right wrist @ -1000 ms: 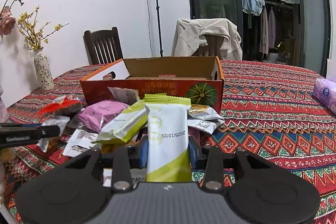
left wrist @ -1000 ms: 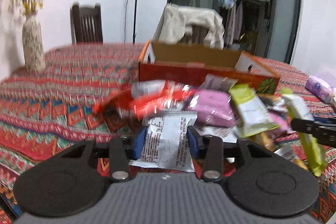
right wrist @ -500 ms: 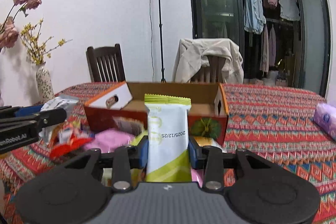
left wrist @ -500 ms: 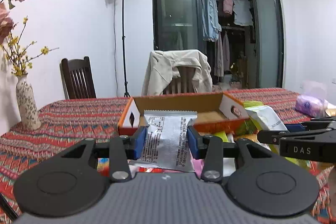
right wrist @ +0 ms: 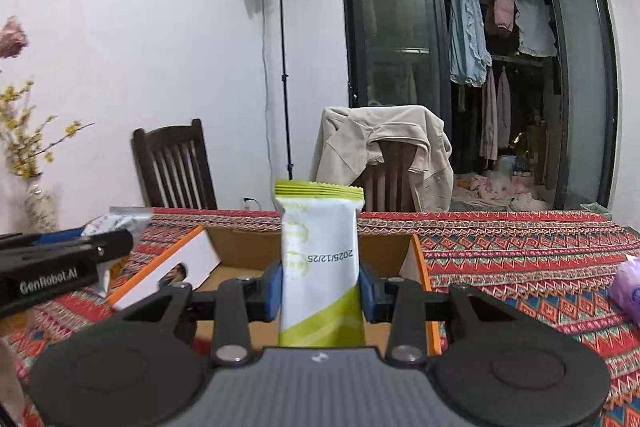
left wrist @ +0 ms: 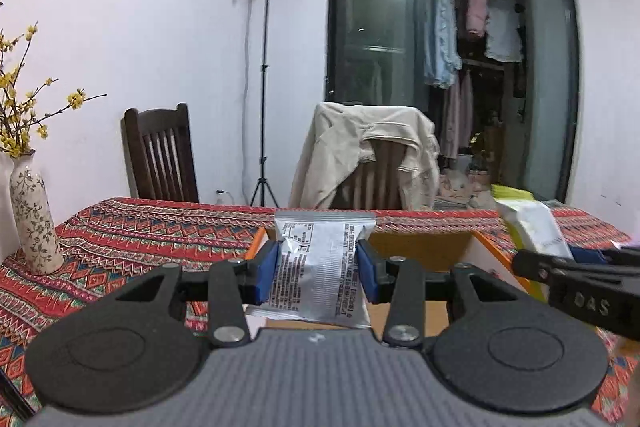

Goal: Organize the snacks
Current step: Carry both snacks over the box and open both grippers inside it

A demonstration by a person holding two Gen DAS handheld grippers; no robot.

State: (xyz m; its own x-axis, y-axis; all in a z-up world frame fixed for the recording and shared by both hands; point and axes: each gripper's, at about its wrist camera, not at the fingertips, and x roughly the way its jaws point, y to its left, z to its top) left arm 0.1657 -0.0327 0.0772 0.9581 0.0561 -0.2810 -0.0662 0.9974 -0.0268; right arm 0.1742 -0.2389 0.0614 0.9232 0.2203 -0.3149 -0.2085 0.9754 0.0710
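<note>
Both grippers have risen from the snack pile and now hang over the open cardboard box (right wrist: 236,251) on the patterned tablecloth (right wrist: 520,255). Left gripper (left wrist: 317,269) clamps a silver packet (left wrist: 320,267) upright between its blue pads — right gripper (right wrist: 320,287) pinches a white-and-green packet (right wrist: 320,259), also upright, over the box's middle.
</note>
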